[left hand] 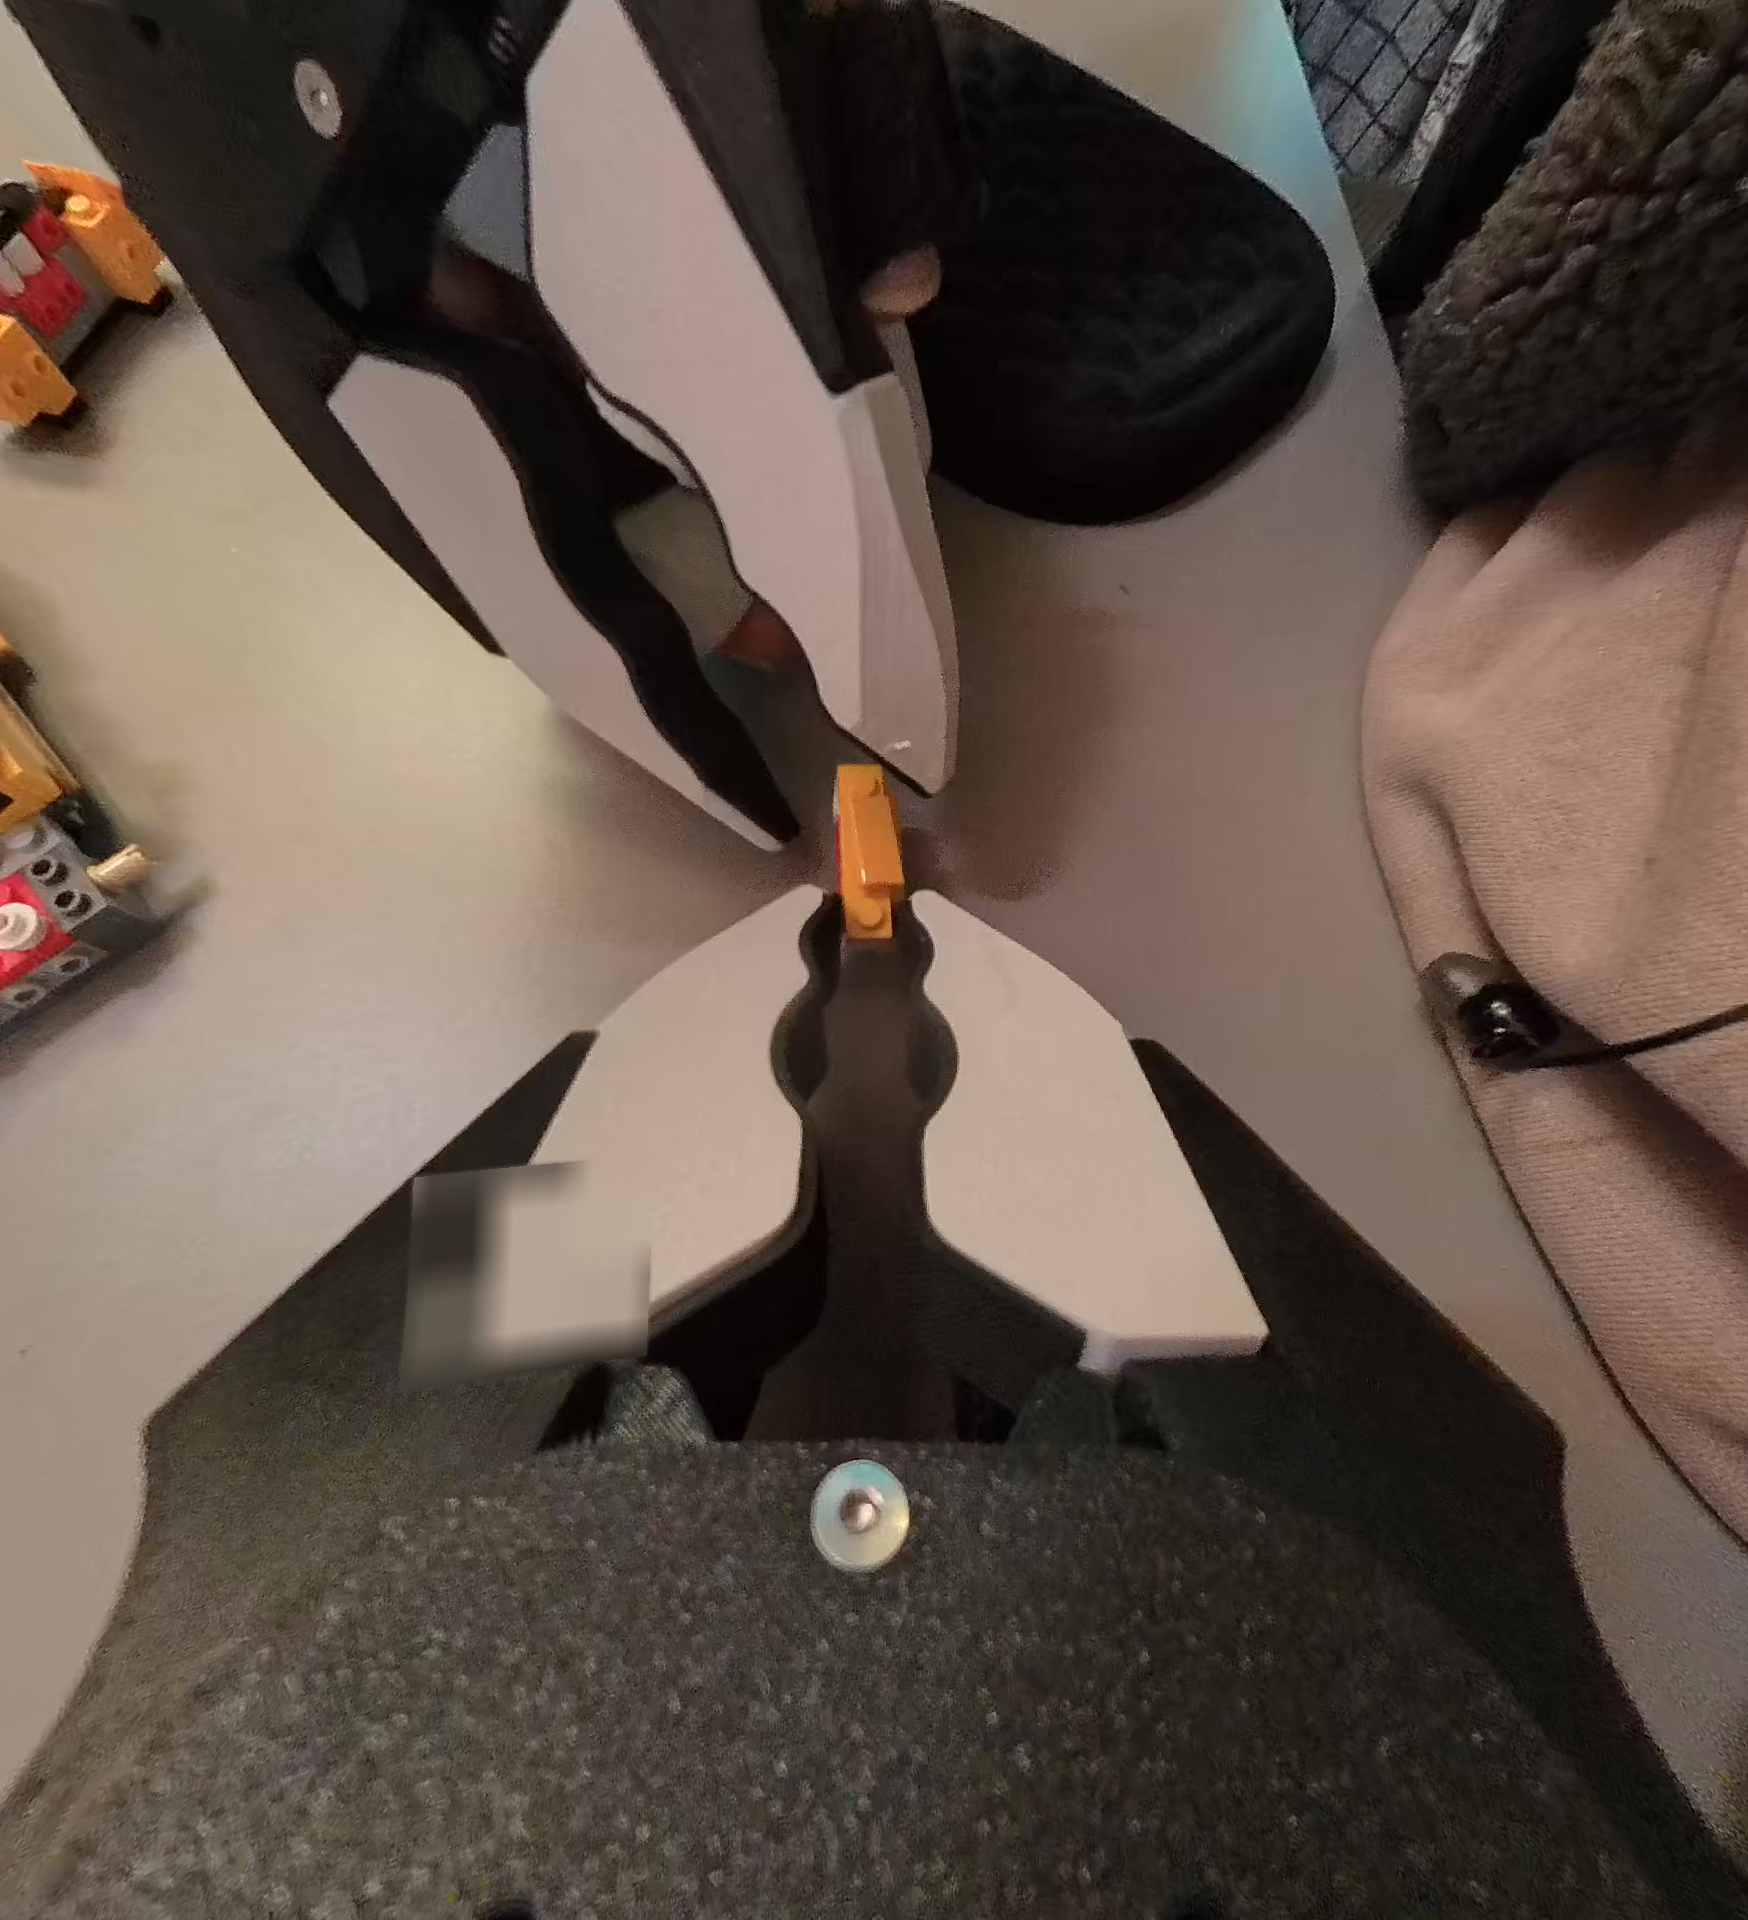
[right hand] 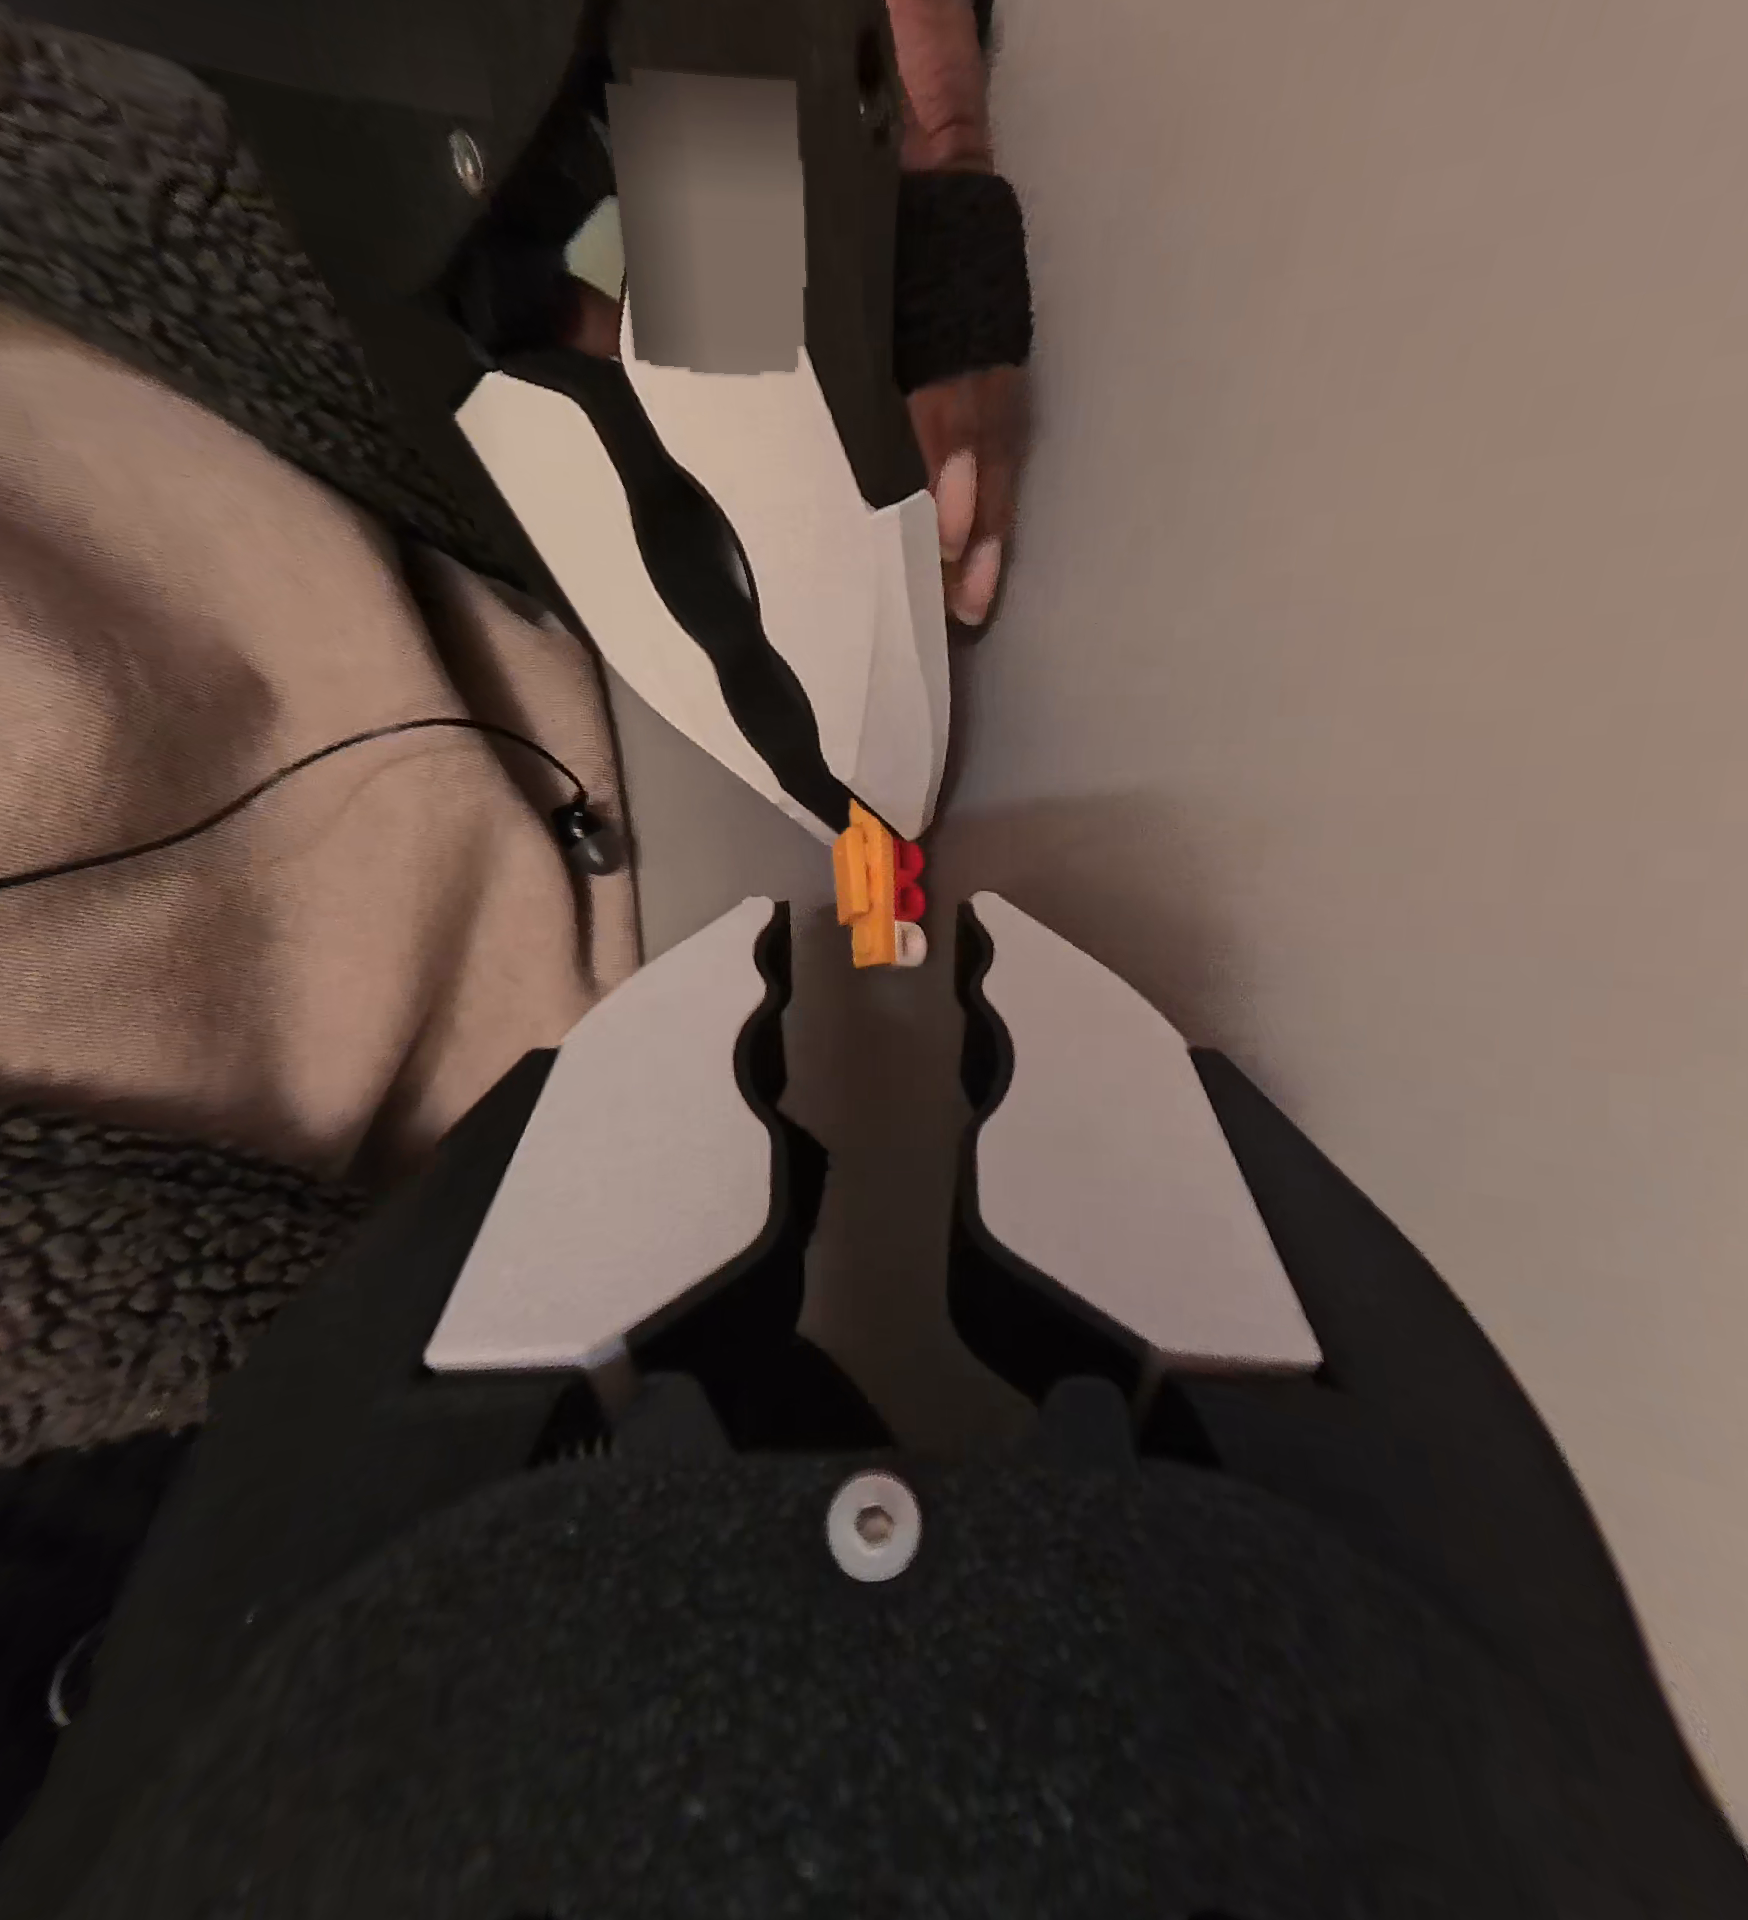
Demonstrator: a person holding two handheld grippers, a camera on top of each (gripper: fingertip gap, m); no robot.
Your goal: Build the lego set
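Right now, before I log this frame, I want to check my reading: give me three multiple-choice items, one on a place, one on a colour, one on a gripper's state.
1. Where are the partly built models?
A. on the table, left of the grippers
B. between the fingers
C. on the person's lap

2. What colour are the two studs on the orange piece?
A. blue
B. red
C. green

3. The right gripper is:
A. shut on the piece
B. open
C. out of view

Key:
1. A: they sit at the left wrist view's left edge.
2. B: red shows.
3. B: its fingers stand apart; the left gripper clamps the piece.
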